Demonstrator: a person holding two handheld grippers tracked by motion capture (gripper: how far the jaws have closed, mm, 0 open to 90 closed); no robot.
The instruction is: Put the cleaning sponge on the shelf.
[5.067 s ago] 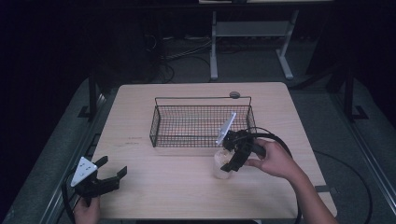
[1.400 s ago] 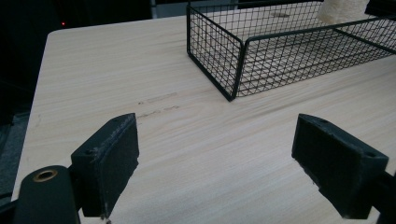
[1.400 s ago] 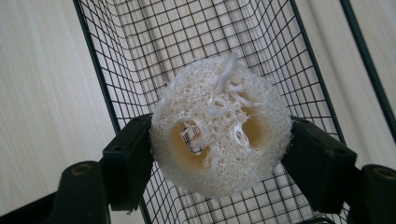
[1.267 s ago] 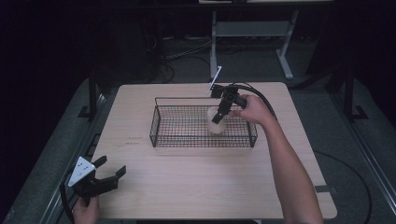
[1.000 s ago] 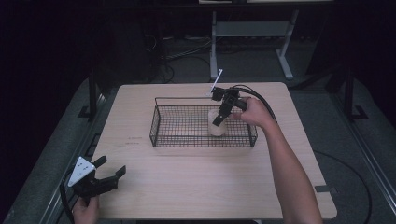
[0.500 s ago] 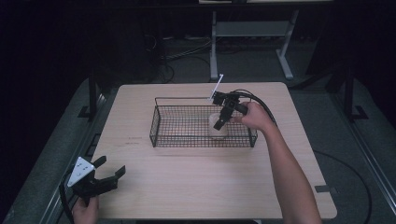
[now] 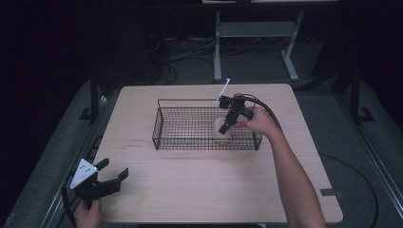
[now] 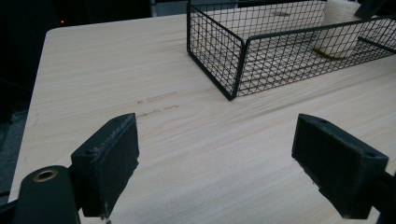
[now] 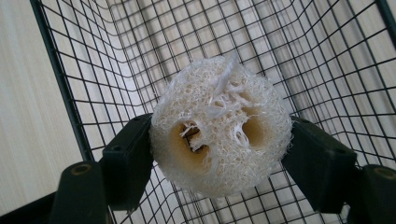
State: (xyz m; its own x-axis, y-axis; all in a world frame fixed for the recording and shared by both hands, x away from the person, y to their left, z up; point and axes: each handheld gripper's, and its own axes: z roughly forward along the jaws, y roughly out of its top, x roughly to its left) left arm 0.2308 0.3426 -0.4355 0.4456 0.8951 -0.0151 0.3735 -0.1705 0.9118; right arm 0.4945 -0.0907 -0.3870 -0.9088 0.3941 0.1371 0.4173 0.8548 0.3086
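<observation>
The right gripper (image 7: pixel 227 127) reaches into the right end of the black wire basket (image 7: pixel 161 137) at the far middle of the worktop (image 7: pixel 199 190); its fingers (image 9: pixel 126 163) clamp a pale loofah piece (image 9: pixel 222 142); the left gripper (image 7: pixel 111 179) rests at the near left corner, fingers (image 8: pixel 109 161) spread wide, holding nothing.

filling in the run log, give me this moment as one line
right gripper: shut on loofah inside wire basket | left gripper: open, idle over table near corner
</observation>
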